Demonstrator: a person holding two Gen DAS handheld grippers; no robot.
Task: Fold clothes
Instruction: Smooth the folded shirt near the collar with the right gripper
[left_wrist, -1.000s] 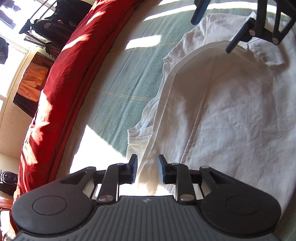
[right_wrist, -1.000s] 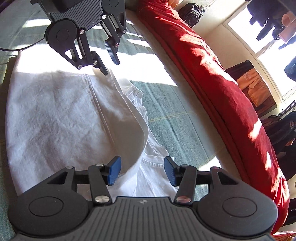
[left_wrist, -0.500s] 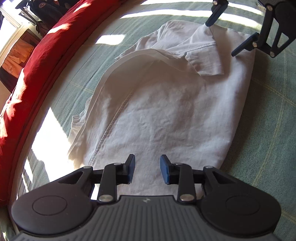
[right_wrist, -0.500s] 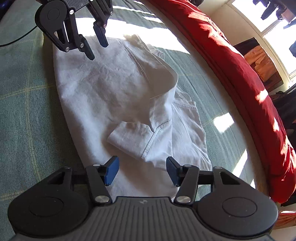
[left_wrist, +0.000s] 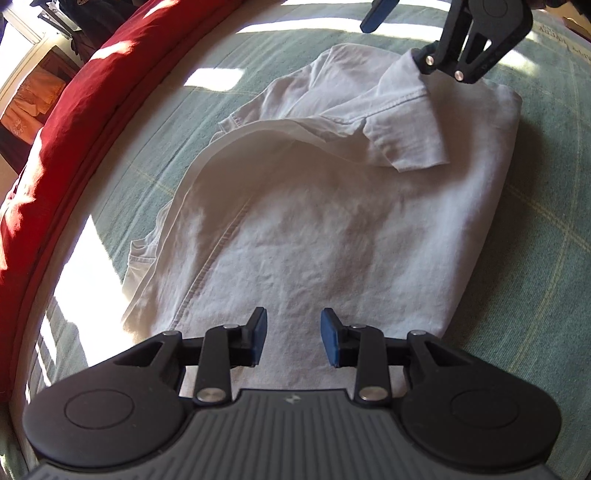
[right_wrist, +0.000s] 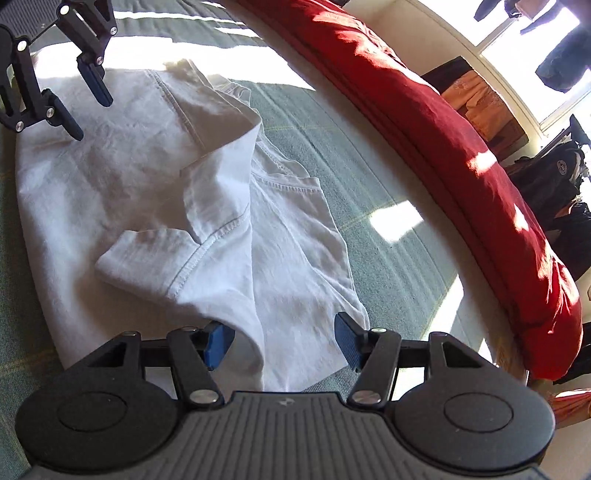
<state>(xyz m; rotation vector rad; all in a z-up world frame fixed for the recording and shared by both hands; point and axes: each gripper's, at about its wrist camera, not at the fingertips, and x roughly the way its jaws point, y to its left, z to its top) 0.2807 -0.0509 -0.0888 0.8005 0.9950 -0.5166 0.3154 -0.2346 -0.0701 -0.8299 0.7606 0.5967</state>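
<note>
A white shirt (left_wrist: 332, 229) lies on the green bed cover, one side folded over its middle with the short sleeve (left_wrist: 406, 140) on top. My left gripper (left_wrist: 293, 334) hovers open over the shirt's near end, nothing between its pads. At the opposite end my right gripper (right_wrist: 283, 341) is opening its jaws. A fold of the shirt (right_wrist: 229, 280) lies between them and neither pad presses on it. Each gripper shows in the other's view: the right gripper (left_wrist: 400, 38) at the sleeve's far corner, the left gripper (right_wrist: 83, 105) over the hem end.
A red blanket (left_wrist: 48, 155) (right_wrist: 461, 140) is heaped along one side of the green checked bed cover (left_wrist: 535, 277). Sun patches fall on the cover. Dark clothes (right_wrist: 554, 177) hang by a window beyond the blanket.
Both grippers have moved away from the red blanket side to over the shirt's middle. The folded side and sleeve now lie on top of the shirt. Both jaws stand slightly wider.
</note>
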